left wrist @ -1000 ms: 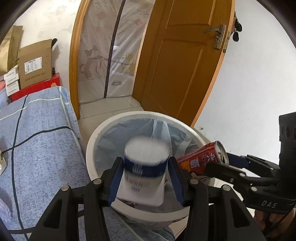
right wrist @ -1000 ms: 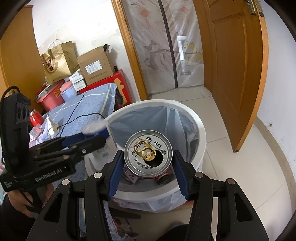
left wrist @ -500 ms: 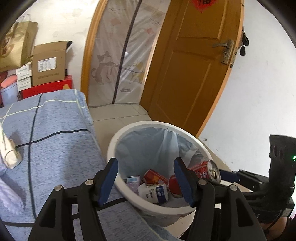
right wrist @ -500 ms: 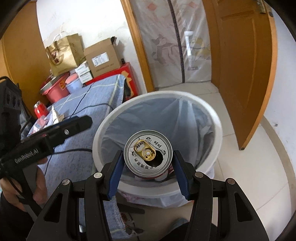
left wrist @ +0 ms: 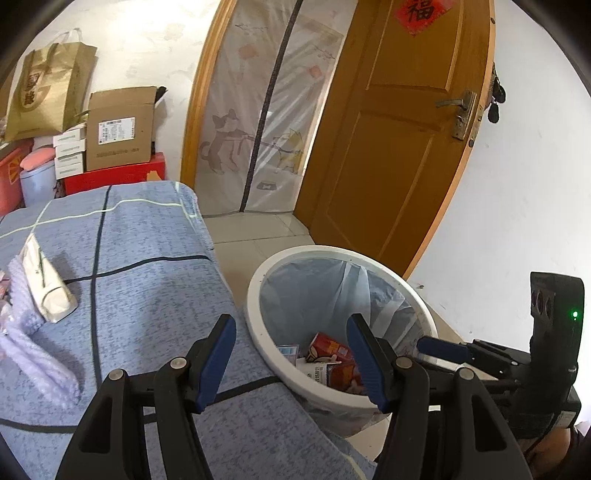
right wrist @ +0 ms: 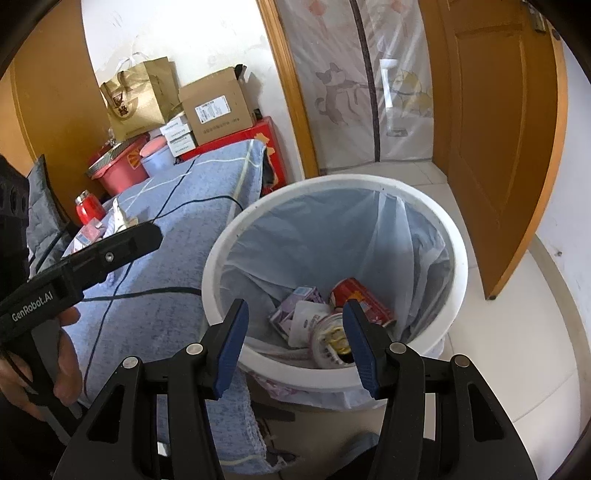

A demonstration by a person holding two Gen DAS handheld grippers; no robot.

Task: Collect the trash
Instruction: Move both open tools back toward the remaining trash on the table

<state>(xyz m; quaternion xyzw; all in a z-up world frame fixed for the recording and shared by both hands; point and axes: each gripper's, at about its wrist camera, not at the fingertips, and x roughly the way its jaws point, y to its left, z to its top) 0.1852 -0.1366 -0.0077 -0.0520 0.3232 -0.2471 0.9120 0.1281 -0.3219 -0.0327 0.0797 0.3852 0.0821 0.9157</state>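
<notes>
two tongs, both mine, both spread wide with nothing between the pads. my left tongs (left wrist: 291,354) hang over the blue checked bed cover (left wrist: 140,280) just at the edge where it meets the white bin (left wrist: 258,332); the bin's rim sits just ahead and to the right of them. my right tongs (right wrist: 293,341) are right over the near rim of the same bin (right wrist: 456,280), pointing down into it.

the trash lies at the bottom of the bin, on the pale liner bag (right wrist: 314,240): a red can (right wrist: 364,299) on its side, a second can (right wrist: 328,341) just beyond my right pad with its gold top showing, a small purple and white carton (right wrist: 295,306) and a white packet (right wrist: 304,323). the print on them is too small to read.

open room: tiled floor (right wrist: 491,332) to the right of the bin, up to the brown door (right wrist: 498,129) standing ajar. to the left the bed presses against the bin, so no gap there.

writing i can read: "genrobot.ai" on the side of my left tongs in the right view, and a red paper square with one gold character (left wrist: 421,13) on the door. the shipping label on the cardboard box (left wrist: 120,129) is unreadable.

beyond my left tongs: a gold paper bag (left wrist: 48,92), a red box (left wrist: 114,173) under the cardboard one, and a plastic curtain with a dog and cat print (left wrist: 255,110) in the doorway. a black cable (right wrist: 147,291) runs across the bed cover towards the bin.
</notes>
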